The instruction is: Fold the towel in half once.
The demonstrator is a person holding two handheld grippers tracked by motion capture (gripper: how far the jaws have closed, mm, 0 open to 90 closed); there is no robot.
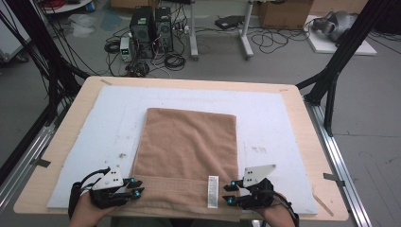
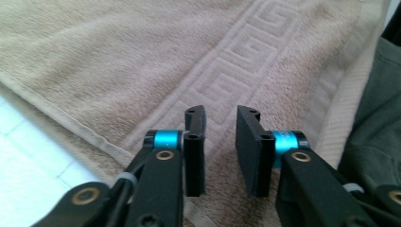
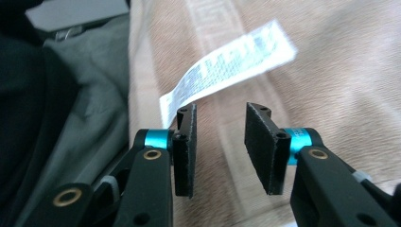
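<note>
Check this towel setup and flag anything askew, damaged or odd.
Mostly tidy. The tan towel lies flat and roughly square on the white mat, but its near hem hangs over the table edge, and its white care label lies face up on top. No tears or spills visible.

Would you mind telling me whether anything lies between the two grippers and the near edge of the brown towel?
Nothing visible does. The left gripper and right gripper sit at the near corners of the towel, jaws open with bare cloth beneath them. The white care label lies flat on the towel, just inside the right gripper, clear of its jaws.
</note>
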